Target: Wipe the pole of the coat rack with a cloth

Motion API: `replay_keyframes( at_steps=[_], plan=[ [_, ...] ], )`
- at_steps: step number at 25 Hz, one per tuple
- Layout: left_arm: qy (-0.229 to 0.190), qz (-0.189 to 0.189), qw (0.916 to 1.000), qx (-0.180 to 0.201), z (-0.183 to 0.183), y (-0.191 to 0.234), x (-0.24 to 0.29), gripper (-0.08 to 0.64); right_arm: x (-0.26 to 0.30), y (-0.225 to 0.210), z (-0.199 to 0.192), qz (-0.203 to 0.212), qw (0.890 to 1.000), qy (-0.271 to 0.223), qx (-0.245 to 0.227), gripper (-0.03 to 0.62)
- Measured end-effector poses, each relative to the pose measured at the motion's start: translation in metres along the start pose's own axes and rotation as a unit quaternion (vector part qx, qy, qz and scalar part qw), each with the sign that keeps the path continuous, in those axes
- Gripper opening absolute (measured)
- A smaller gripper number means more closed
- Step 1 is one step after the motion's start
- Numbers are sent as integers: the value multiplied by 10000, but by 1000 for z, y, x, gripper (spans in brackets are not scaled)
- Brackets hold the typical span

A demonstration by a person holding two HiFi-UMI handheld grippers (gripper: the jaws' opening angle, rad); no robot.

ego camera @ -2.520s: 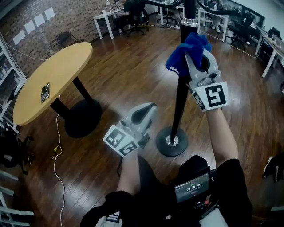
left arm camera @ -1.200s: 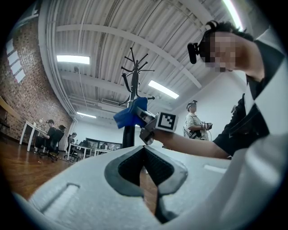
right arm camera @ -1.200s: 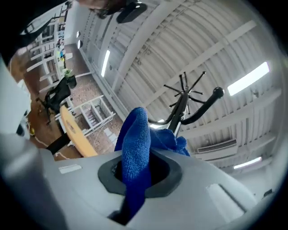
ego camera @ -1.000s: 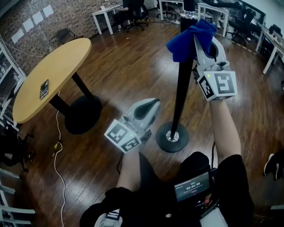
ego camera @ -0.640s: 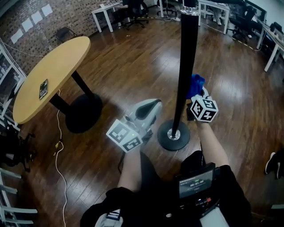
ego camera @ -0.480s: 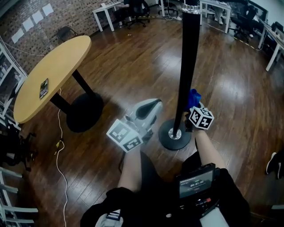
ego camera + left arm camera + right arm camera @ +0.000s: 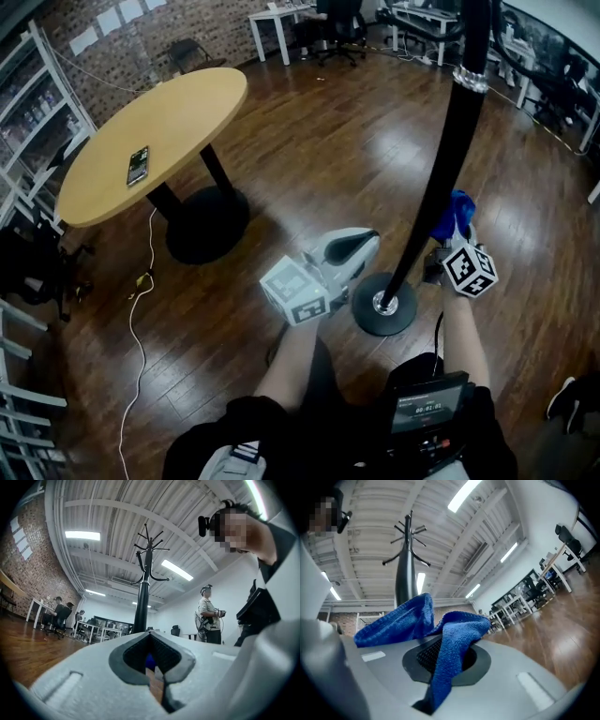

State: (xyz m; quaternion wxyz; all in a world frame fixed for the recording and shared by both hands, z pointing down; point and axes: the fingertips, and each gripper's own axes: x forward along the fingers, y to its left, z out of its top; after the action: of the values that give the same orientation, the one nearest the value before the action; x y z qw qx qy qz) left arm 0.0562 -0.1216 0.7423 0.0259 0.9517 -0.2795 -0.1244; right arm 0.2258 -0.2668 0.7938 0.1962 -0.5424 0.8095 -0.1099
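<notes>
The coat rack's black pole (image 7: 437, 178) rises from a round black base (image 7: 383, 306) on the wood floor. My right gripper (image 7: 454, 229) is low beside the pole, just right of it, shut on a blue cloth (image 7: 451, 214) that lies against the pole. In the right gripper view the blue cloth (image 7: 440, 639) hangs out of the shut jaws, with the pole (image 7: 406, 573) and its hooks rising behind. My left gripper (image 7: 356, 247) hangs left of the pole, apart from it, jaws shut with nothing in them. The left gripper view shows the pole (image 7: 144, 592) straight ahead.
A round wooden table (image 7: 155, 139) with a phone (image 7: 138, 165) on it stands at the left on a black pedestal. A cable (image 7: 141, 319) runs across the floor. Shelving (image 7: 23, 112) lines the left edge. Desks and chairs (image 7: 328, 19) stand at the back. Another person (image 7: 208, 613) stands in the left gripper view.
My right gripper slid the cloth down the pole from near the top to just above the base. The head view shifted, so the pole now leans right. The left gripper stayed put.
</notes>
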Motion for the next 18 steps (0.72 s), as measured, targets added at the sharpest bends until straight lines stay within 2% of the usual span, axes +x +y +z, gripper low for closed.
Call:
replay_keyframes(
  at_steps=[3, 6, 8, 11, 14, 18],
  plan=[
    [69, 80, 9999, -3, 56, -2, 9, 2, 13, 51, 102, 418, 9970, -645, -125, 15],
    [32, 96, 9999, 10, 134, -6, 16, 2, 24, 106, 183, 724, 9926, -900, -371, 15],
    [56, 126, 9999, -8, 185, -14, 19, 2, 28, 144, 220, 1013, 9901, -727, -644, 15],
    [204, 170, 9996, 0, 255, -32, 21, 2, 13, 199, 255, 1596, 9823, -212, -959, 17],
    [256, 226, 9994, 38, 326, -60, 20, 2, -24, 256, 298, 2113, 9730, 56, -928, 17],
    [-8, 136, 9997, 215, 414, -115, 20, 2, -82, 343, 376, 2865, 9538, 61, -900, 17]
  ],
)
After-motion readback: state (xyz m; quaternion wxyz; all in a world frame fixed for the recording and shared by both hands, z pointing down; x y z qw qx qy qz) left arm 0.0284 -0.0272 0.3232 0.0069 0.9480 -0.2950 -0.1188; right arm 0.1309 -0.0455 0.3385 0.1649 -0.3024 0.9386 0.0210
